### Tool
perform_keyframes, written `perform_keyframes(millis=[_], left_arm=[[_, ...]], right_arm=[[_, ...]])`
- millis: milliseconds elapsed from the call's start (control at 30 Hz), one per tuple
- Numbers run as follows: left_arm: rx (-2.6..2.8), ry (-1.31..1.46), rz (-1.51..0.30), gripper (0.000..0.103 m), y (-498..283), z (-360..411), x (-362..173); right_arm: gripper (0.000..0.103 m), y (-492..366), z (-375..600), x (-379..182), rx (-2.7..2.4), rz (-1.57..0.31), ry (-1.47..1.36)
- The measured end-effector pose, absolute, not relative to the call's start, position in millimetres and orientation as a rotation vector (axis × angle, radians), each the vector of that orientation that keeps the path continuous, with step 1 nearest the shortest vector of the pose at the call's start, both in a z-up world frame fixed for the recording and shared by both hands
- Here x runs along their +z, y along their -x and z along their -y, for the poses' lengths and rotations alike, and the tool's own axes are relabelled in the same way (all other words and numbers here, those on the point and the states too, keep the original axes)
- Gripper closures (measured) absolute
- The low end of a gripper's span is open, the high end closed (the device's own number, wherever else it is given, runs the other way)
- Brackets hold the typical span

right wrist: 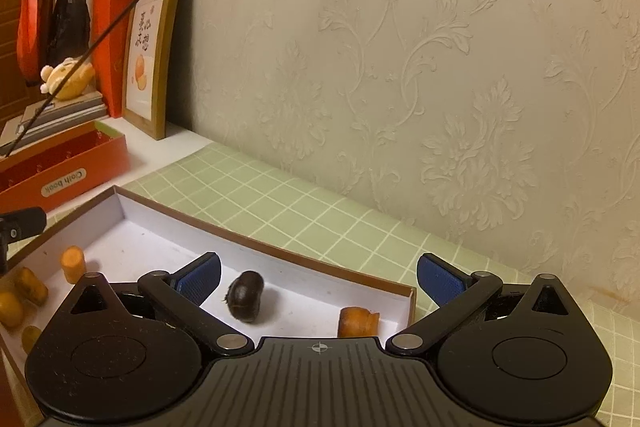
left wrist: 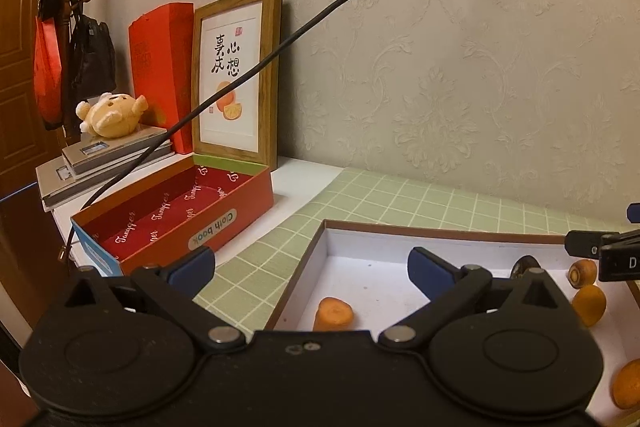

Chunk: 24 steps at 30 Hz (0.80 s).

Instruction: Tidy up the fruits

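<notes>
A shallow white tray with a brown rim (left wrist: 320, 247) (right wrist: 256, 245) lies on the green checked mat. It holds several orange carrot pieces (left wrist: 333, 313) (right wrist: 73, 263) and a dark round fruit (right wrist: 245, 295), which also shows in the left wrist view (left wrist: 523, 264). Another carrot piece (right wrist: 357, 321) lies near the tray's right end. My left gripper (left wrist: 311, 269) is open and empty over the tray's left corner. My right gripper (right wrist: 319, 279) is open and empty just above the dark fruit and the carrot piece. Its tip shows in the left wrist view (left wrist: 600, 251).
An open red box (left wrist: 180, 211) (right wrist: 60, 163) stands left of the tray on the white table. Behind it are a framed orange picture (left wrist: 236, 79), a red folder (left wrist: 164, 67), stacked scales with a plush toy (left wrist: 112, 115) and a coat rack. A black cable (left wrist: 280, 47) hangs across. The wall is close behind.
</notes>
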<state>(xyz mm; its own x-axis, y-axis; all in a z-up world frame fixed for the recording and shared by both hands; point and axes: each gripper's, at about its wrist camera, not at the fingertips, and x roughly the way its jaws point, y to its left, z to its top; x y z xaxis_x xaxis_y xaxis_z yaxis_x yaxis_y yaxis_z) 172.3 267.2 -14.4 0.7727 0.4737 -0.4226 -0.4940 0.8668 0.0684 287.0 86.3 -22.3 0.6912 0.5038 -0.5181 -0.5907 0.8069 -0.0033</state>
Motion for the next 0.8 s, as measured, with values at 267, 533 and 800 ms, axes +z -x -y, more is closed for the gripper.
perform_keyframes(millis=[267, 533, 800], left_arm=[[0.537, 0.061, -0.457, 0.006, -166, -263, -11], [0.489, 0.085, -0.419, 0.006, -145, -241, 17], [0.388, 0.051, -0.371, 0.006, -105, -185, 57]], right_arm=[[0.0, -282, -85, -18, 0.624, -0.542, 0.178], [0.0, -257, -62, 18, 0.633, -0.543, 0.156], [0.0, -187, -8, 69, 0.635, -0.443, 0.194]])
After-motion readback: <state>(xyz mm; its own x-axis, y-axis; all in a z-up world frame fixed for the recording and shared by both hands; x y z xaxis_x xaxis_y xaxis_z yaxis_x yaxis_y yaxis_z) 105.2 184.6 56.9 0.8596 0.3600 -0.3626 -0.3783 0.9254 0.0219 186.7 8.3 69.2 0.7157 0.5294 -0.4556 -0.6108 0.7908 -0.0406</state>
